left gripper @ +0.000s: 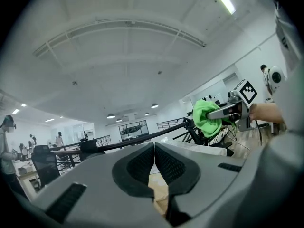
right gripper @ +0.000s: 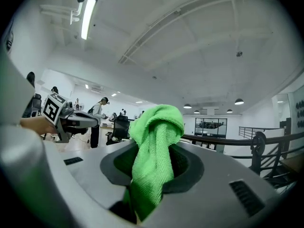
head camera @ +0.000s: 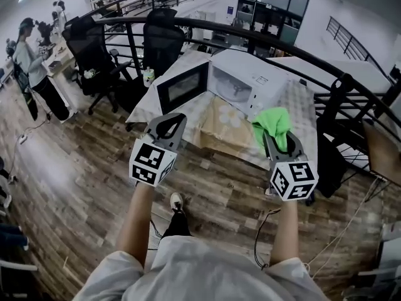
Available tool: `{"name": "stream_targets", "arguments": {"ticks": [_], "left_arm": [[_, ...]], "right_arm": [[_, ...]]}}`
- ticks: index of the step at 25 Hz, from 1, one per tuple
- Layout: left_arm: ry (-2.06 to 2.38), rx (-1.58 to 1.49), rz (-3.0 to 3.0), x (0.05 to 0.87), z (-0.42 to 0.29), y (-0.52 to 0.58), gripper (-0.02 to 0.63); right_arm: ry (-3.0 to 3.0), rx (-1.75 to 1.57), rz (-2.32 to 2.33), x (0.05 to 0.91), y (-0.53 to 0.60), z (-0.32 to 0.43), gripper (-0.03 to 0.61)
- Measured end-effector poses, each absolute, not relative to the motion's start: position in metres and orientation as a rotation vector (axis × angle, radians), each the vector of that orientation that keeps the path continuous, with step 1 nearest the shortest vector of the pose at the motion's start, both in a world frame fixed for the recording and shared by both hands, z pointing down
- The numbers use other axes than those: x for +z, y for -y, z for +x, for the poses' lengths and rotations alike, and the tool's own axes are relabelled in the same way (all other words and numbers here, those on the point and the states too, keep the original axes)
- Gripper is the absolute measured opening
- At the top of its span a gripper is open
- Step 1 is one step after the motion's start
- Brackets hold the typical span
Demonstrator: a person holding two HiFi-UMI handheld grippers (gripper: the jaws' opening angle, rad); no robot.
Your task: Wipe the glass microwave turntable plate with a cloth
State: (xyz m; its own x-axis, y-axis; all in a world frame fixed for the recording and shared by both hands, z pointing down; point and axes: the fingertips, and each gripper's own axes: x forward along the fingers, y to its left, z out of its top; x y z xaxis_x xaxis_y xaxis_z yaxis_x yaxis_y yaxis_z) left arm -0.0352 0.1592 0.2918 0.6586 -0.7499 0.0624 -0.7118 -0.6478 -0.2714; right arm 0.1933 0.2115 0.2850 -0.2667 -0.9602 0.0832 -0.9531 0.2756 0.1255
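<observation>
The wiping had not begun, judging by how things lay. In the head view the right gripper (head camera: 276, 142), at lower right of centre, had its jaws clenched on the green cloth (head camera: 273, 123). Its own view confirmed this, with the cloth (right gripper: 156, 148) bunched up out of the closed jaws of the gripper (right gripper: 153, 167). The left gripper (head camera: 168, 126), at lower left of centre, had its jaws pressed together on nothing, which the left gripper view showed plainly (left gripper: 154, 150). Both were held well apart from the microwave (head camera: 254, 75) on the table (head camera: 302, 108) in the upper middle of the frame. Its door (head camera: 182, 86) stood open, and the glass turntable plate (head camera: 234, 91) appeared to sit inside the cavity as a pale round shape, untouched. So 1 step looked done, the cloth being in hand. Reaching the plate and wiping it remained.
</observation>
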Motion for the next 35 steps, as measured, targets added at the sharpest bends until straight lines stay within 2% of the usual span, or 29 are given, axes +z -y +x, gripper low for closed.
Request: {"name": "stream_targets", "arguments": {"ticks": [9,18,35], "left_arm": [[-1.109,-0.25,-2.715,0.29,-0.057,0.018,0.02],[-1.053,-0.304,-2.799,0.322,-0.058,0.134,0.02],[-1.231,-0.545,-2.887,0.442,-0.018,0.214,0.021]], "right_arm": [[2.281,-0.038,1.849,0.289,-0.05,0.16,0.129],[2.176,0.083,1.864,0.325,0.064,0.144,0.137],[2.161,0.482,1.557,0.523,0.242,0.165,0.14]]}}
